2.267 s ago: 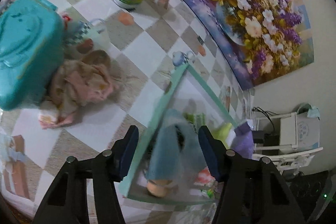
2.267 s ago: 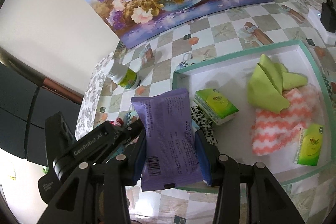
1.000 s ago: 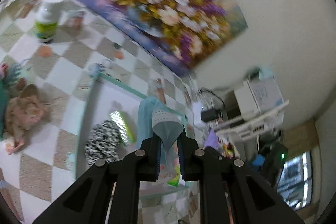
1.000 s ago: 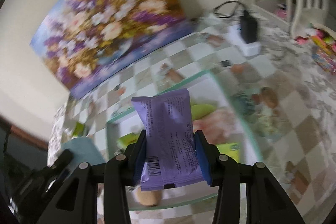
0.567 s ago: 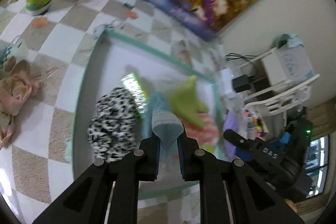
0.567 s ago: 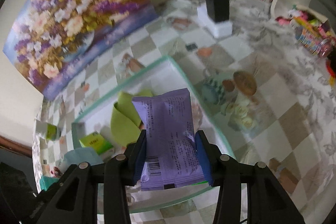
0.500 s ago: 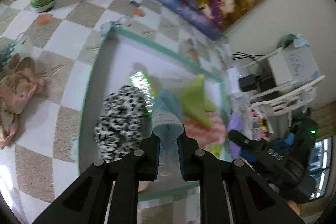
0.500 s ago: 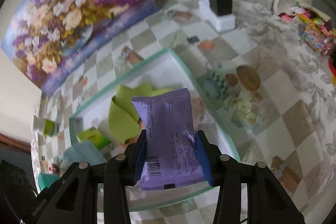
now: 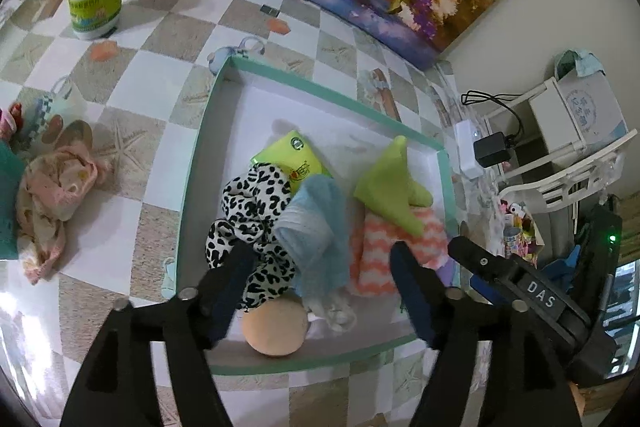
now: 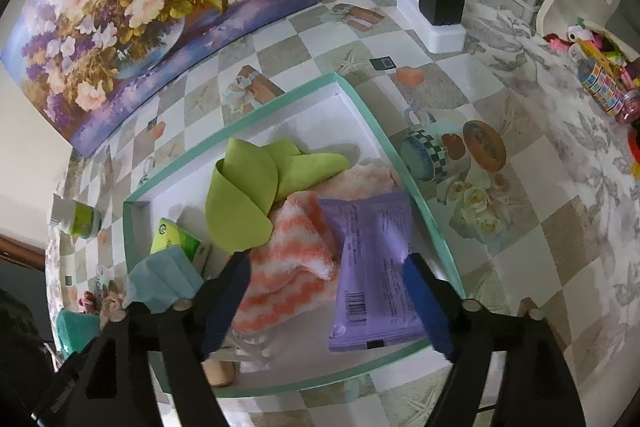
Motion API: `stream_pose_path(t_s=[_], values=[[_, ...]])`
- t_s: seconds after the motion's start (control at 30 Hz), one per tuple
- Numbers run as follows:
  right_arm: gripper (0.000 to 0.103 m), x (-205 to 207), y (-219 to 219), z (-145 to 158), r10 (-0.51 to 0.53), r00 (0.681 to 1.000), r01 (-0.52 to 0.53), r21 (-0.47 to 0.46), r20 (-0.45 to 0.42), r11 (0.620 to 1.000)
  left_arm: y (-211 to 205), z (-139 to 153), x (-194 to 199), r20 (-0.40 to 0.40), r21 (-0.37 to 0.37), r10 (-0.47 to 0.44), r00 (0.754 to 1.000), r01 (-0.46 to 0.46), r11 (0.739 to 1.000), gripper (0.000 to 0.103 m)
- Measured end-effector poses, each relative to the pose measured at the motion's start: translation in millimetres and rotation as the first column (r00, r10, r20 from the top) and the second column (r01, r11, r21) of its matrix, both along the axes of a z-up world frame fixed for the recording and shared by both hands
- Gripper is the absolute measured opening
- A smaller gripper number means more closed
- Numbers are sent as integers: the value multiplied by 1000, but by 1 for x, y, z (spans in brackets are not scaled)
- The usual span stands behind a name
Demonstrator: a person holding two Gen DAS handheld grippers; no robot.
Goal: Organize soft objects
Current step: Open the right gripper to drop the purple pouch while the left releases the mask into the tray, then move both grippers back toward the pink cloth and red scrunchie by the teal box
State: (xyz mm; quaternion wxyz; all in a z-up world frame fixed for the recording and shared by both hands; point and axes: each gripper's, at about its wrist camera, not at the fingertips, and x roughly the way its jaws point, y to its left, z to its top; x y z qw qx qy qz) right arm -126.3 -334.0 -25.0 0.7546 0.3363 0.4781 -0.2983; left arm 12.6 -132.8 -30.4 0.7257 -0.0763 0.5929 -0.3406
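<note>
Tongs of the left hand [image 9: 320, 263] have just been opening and stand spread above the tray [image 9: 200, 155]; the blue cloth [image 9: 316, 227] lies loose between them, inside the tray beside the spotted cloth [image 9: 250, 203]. One pink cloth [image 9: 52, 195] waits on the surface outside the tray. From the right wrist, right tongs [image 10: 326, 291] have just been opening too, and the purple pack [image 10: 372, 267] lies free inside the tray, on the striped towel [image 10: 296, 263]. Most soft things seem already collected.
</note>
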Motion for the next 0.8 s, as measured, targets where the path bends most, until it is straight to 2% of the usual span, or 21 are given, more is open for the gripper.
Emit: stream_pose_path(t_s=[0.03,0.13,0.33,0.57,0.8], values=[[93,0,0,0,2,1000,-2,-5,-3,1000,0,3,-1,12,-1,0,1000,0,1000,84],[103,1,1,1,4,1000,-4,-20,-9,1000,1,12,-3,57,3,2,998,-2,1000,91],[103,2,3,5,10,1000,-11,-54,-17,998,9,24,1,175,77,39,984,-53,996,102],[103,1,2,6,4,1000,-4,-49,-7,999,32,29,12,209,116,112,971,-139,984,103],[103,1,8,27,-2,999,6,-109,39,994,56,46,20,289,160,159,944,-211,964,103]])
